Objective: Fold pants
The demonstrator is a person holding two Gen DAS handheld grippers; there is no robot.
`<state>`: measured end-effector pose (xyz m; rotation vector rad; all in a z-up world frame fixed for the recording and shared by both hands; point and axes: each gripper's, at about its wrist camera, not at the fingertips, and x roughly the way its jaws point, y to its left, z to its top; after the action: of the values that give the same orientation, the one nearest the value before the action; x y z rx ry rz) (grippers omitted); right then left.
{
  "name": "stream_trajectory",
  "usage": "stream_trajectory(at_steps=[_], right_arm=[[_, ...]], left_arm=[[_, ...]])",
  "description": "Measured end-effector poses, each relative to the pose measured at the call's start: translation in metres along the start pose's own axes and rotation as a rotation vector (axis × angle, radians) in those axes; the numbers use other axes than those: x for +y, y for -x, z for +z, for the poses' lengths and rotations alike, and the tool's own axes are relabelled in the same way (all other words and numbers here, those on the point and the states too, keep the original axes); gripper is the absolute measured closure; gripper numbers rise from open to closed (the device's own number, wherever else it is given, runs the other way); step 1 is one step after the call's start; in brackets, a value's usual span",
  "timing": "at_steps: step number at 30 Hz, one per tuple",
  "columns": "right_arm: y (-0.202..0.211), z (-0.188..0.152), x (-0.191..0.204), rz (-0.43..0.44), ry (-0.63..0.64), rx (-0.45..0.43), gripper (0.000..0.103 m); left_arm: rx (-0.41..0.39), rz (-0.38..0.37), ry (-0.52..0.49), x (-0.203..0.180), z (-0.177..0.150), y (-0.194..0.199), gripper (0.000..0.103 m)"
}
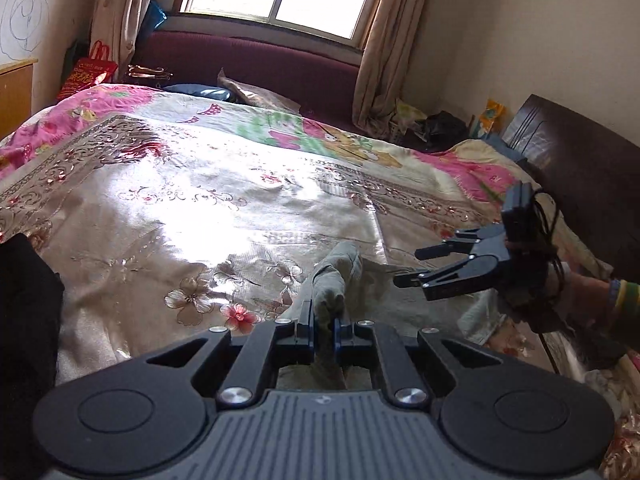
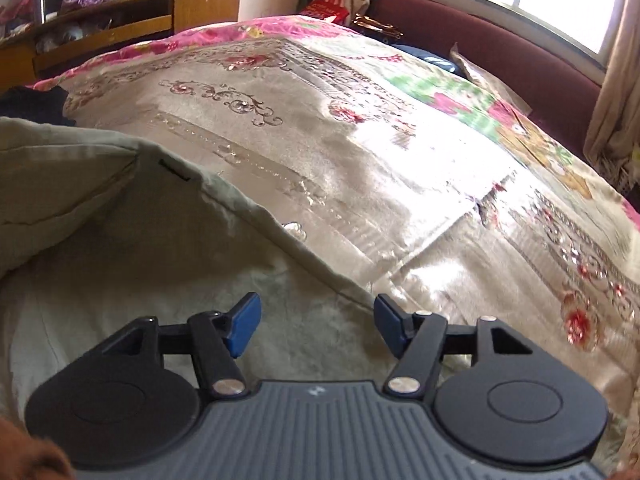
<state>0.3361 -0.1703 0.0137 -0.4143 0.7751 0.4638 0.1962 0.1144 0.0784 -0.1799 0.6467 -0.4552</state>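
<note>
Pale grey-green pants (image 2: 120,240) lie on the shiny floral bedspread (image 1: 180,208). My left gripper (image 1: 324,322) is shut on a bunched fold of the pants (image 1: 334,280), which rises between its blue pads. My right gripper (image 2: 318,322) stands open above the pants' fleecy inner side, close to their edge, with nothing pinched between its blue pads (image 2: 244,322). In the left wrist view the right gripper (image 1: 410,268) shows at the right, held by a hand, its jaws apart over the cloth.
A dark garment (image 1: 28,320) lies at the left of the bed. A maroon couch (image 1: 256,60) runs under the window beyond the bed. A dark headboard (image 1: 580,168) stands at the right, a wooden shelf unit (image 2: 120,12) at the far left.
</note>
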Motion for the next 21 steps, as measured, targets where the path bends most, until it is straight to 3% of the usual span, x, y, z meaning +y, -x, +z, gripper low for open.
stream_trajectory(at_steps=[8, 9, 10, 11, 15, 21], right_arm=[[-0.038, 0.028, 0.015, 0.062, 0.293, 0.137, 0.042], [-0.042, 0.029, 0.016, 0.066, 0.29, 0.157, 0.06], [-0.046, 0.029, 0.017, 0.052, 0.28, 0.184, 0.095], [-0.047, 0.029, 0.017, 0.028, 0.267, 0.208, 0.102], [-0.022, 0.021, 0.016, -0.01, 0.248, 0.215, 0.102], [0.069, 0.018, 0.011, -0.155, 0.128, 0.074, 0.102]], left_arm=[[0.025, -0.071, -0.028, -0.003, -0.018, 0.039, 0.078], [0.023, -0.064, -0.026, -0.003, -0.02, 0.042, 0.078], [0.02, -0.053, -0.016, -0.001, -0.022, 0.044, 0.078], [0.018, -0.047, -0.002, 0.002, -0.023, 0.045, 0.078], [-0.004, -0.016, 0.047, 0.02, -0.021, 0.047, 0.078], [-0.074, 0.021, 0.011, 0.02, -0.011, 0.055, 0.078]])
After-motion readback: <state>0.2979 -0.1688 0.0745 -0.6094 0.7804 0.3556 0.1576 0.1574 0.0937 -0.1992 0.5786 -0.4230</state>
